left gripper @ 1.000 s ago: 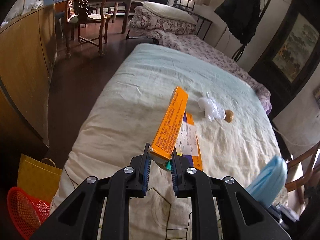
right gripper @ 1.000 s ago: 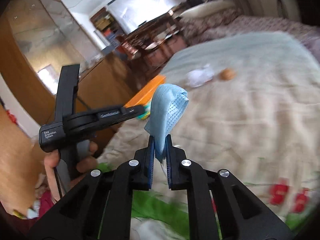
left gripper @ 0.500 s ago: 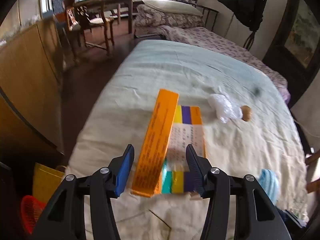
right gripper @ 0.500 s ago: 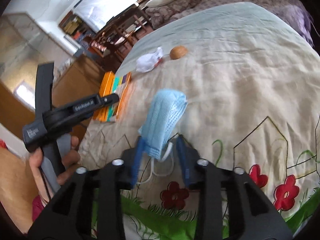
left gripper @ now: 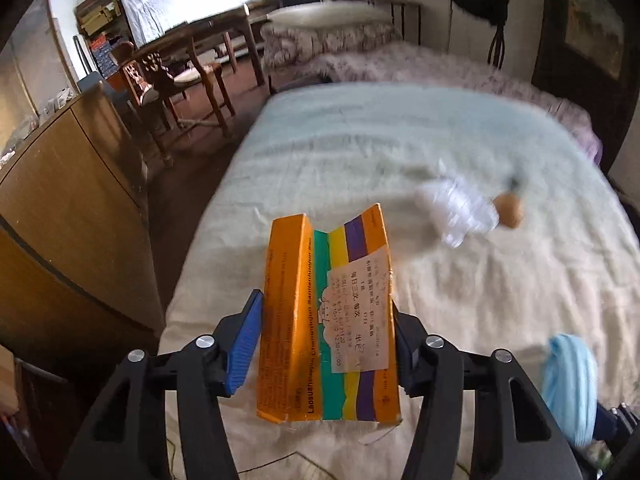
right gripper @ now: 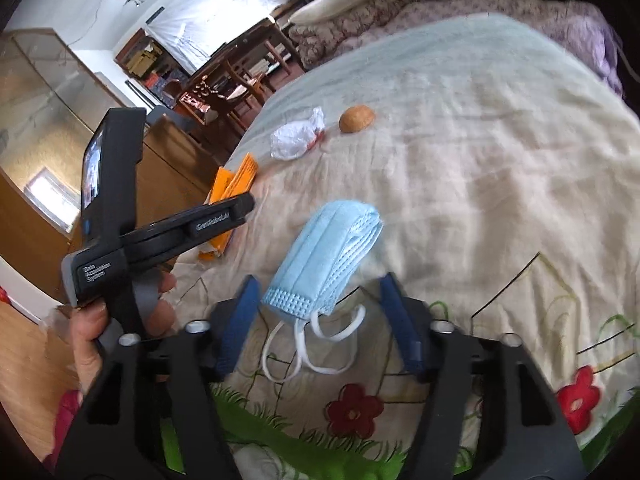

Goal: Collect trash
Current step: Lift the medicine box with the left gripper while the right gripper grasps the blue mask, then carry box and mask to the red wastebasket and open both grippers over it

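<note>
**Q:** What does the left camera show?

**A:** The left gripper [left gripper: 326, 340] has its blue-padded jaws spread wide. A box [left gripper: 328, 320] lies on the bed [left gripper: 360, 140] between them – orange, with green, yellow and purple stripes and a white printed label. Its left edge is just beside the left pad; whether it touches is hard to tell. Further up the bed sit a crumpled white wrapper [left gripper: 456, 210] and, just right of it, a small round brown thing [left gripper: 508, 210] (both blurred). At the lower right edge, a light blue mask [left gripper: 570, 384] shows in part. A wooden cabinet [left gripper: 68, 200] stands left of the bed, with chairs [left gripper: 160, 88] and a table [left gripper: 216, 32] beyond.

**Q:** And the right camera?

**A:** The right gripper [right gripper: 318, 320] is also spread apart, gripping nothing. The mask [right gripper: 328, 258] lies folded on the bed [right gripper: 500, 180] between the pads, clear of both, its white ear loops [right gripper: 312, 344] trailing toward the camera. The bedcover here carries stitched red flowers [right gripper: 354, 408] and green grass.

**Q:** Is the other gripper in sight?

**A:** Yes – the left gripper [right gripper: 240, 216] reaches in from the left, held by a hand [right gripper: 120, 320], its tip over the box [right gripper: 232, 184]. Past the box lie the wrapper [right gripper: 296, 136] and the brown thing [right gripper: 356, 118], near each other but apart.
</note>
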The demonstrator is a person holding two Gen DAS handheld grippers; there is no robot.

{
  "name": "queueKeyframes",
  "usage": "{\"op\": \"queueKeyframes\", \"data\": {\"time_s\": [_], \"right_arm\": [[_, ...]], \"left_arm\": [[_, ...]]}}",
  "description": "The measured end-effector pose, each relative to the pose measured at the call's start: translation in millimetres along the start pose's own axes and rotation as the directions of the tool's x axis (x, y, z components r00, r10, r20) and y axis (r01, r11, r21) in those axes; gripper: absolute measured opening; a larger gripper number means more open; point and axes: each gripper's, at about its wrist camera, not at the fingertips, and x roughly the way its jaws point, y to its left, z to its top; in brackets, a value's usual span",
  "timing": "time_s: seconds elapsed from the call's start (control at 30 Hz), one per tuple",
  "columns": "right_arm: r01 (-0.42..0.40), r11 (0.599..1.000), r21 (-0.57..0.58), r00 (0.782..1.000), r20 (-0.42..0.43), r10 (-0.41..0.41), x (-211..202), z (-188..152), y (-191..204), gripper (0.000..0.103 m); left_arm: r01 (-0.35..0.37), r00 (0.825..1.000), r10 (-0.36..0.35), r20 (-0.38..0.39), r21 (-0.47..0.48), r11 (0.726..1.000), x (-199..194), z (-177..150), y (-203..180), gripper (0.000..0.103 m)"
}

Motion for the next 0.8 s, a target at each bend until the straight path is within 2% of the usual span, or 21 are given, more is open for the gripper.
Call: {"op": "queueKeyframes", "data": {"time_s": [0.03,0.07,0.17,0.23,0.33,0.53,0.6,0.67,0.7,0.73,0.8], "right_arm": [[0.003,1.0,-0.01,1.0,0.011,-0.003,-2,1,2,0.029],[0.003,1.0,-0.017,0.999,0.033,-0.002,-7,2,3,0.028],[-0.01,1.0,-0.027,0.997,0.076,0.012,-19,3,5,0.028],[-0.027,0.999,-0.026,0.995,0.091,0.029,-28,4,5,0.028],[-0.065,0.998,-0.023,0.993,0.097,0.066,-36,5,5,0.028],[-0.078,0.995,-0.067,0.987,0.138,0.087,-65,-5,27,0.028],[-0.023,0.994,-0.103,0.989,0.144,0.038,-69,-6,38,0.028],[0.048,0.991,-0.125,0.989,0.144,-0.03,-66,-6,41,0.034],[0.088,0.989,-0.121,0.986,0.151,-0.069,-62,-7,39,0.047],[0.12,0.987,-0.109,0.982,0.161,-0.102,-59,-7,35,0.055],[0.175,0.981,-0.078,0.976,0.143,-0.163,-45,-6,21,0.055]], "left_arm": [[0.02,0.999,-0.02,0.038,-0.015,1.0,-10,0,4,0.055],[0.05,0.996,-0.048,0.073,-0.033,0.998,-20,-1,9,0.055],[0.204,0.968,-0.185,0.168,-0.108,0.973,-56,-11,31,0.055],[0.276,0.948,-0.245,0.2,-0.14,0.951,-71,-19,42,0.055],[0.331,0.928,-0.292,0.232,-0.153,0.931,-93,-33,59,0.056],[0.274,0.943,-0.232,0.239,-0.164,0.948,-129,-67,94,0.057],[0.247,0.949,-0.203,0.243,-0.167,0.955,-139,-79,107,0.057],[0.214,0.954,-0.168,0.248,-0.171,0.962,-152,-93,116,0.057],[0.209,0.953,-0.16,0.257,-0.176,0.962,-159,-100,123,0.057],[0.208,0.952,-0.155,0.266,-0.184,0.961,-165,-106,129,0.057],[0.199,0.949,-0.138,0.283,-0.201,0.959,-176,-118,141,0.057]]}}
